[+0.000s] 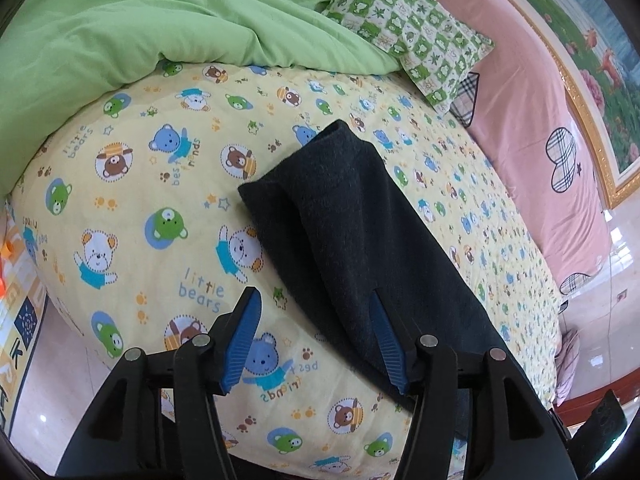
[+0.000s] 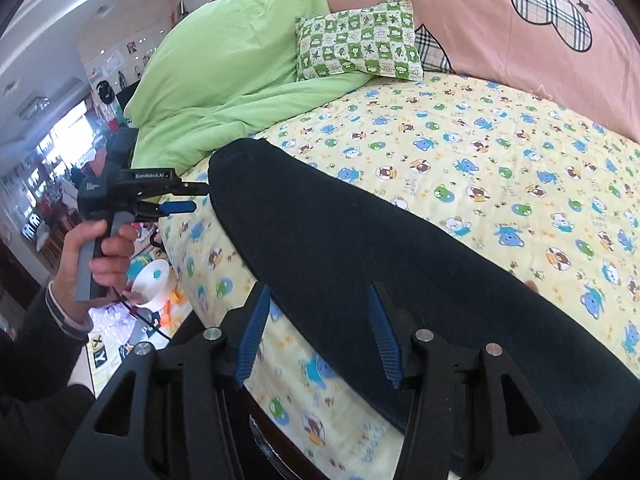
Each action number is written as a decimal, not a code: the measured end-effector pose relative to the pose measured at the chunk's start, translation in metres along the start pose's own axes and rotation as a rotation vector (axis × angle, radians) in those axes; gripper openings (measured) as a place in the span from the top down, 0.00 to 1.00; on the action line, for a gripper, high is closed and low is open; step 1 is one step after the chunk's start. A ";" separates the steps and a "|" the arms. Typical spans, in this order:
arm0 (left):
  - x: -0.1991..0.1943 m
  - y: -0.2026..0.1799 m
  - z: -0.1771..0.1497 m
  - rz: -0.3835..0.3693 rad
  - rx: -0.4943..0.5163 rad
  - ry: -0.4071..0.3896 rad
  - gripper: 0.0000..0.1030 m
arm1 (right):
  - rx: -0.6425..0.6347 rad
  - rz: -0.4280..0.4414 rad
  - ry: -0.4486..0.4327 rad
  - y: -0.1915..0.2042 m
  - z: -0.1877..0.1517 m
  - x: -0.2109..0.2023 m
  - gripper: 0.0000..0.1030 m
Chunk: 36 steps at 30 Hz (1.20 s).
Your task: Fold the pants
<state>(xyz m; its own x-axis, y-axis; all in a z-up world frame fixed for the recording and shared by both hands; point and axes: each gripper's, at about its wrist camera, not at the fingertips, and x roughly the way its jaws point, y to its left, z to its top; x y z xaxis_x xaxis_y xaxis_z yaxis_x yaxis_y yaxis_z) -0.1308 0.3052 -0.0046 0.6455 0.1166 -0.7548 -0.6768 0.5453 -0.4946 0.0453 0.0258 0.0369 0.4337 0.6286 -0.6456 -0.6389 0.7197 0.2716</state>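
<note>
Green duvet (image 1: 140, 32) bunches along the far left of the bed, and beside it the yellow bear-print sheet (image 1: 132, 208) spreads flat toward the near edge. On that sheet, right of centre in the left wrist view, lie the dark pants (image 1: 352, 232), already doubled into a long narrow strip that runs from a squared end near the middle of the bed down to the near edge. The left gripper (image 1: 316, 344) hovers with its jaws apart and nothing pressed between the blue pads; its right finger sits over the edge of the cloth, its left finger over bare sheet. In the right wrist view the right gripper (image 2: 320, 336) also stands open, its right finger above the dark fabric and its left just off it, holding nothing. The fabric looks like a thick, matte, slightly fuzzy knit: soft, limp, light for its bulk, and likely to grip the pads rather than slide. Being stacked in layers, it will probably sag and slip apart if only the top layer is pinched. A sound hold, as I judge it, is at the two corners of one short end, jaws catching every layer. Farther right sit the checked pillow (image 1: 412, 28) and the pink cover (image 1: 532, 112).
</note>
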 end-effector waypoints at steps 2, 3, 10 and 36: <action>0.001 0.000 0.006 0.003 -0.003 -0.006 0.40 | 0.019 0.018 0.003 -0.002 0.007 0.006 0.50; 0.001 0.001 0.008 0.002 -0.004 -0.005 0.40 | 0.028 0.027 0.006 -0.003 0.011 0.009 0.50; 0.008 0.005 0.025 0.030 -0.024 -0.007 0.40 | 0.076 0.075 0.025 -0.008 0.039 0.036 0.50; 0.046 0.013 0.050 0.054 -0.073 0.054 0.40 | 0.271 0.123 0.228 -0.081 0.108 0.164 0.50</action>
<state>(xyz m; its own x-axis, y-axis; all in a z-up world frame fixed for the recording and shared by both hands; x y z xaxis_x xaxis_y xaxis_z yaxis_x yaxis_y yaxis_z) -0.0917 0.3594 -0.0240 0.5886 0.0987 -0.8024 -0.7354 0.4777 -0.4807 0.2368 0.1028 -0.0142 0.1921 0.6552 -0.7306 -0.4726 0.7142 0.5163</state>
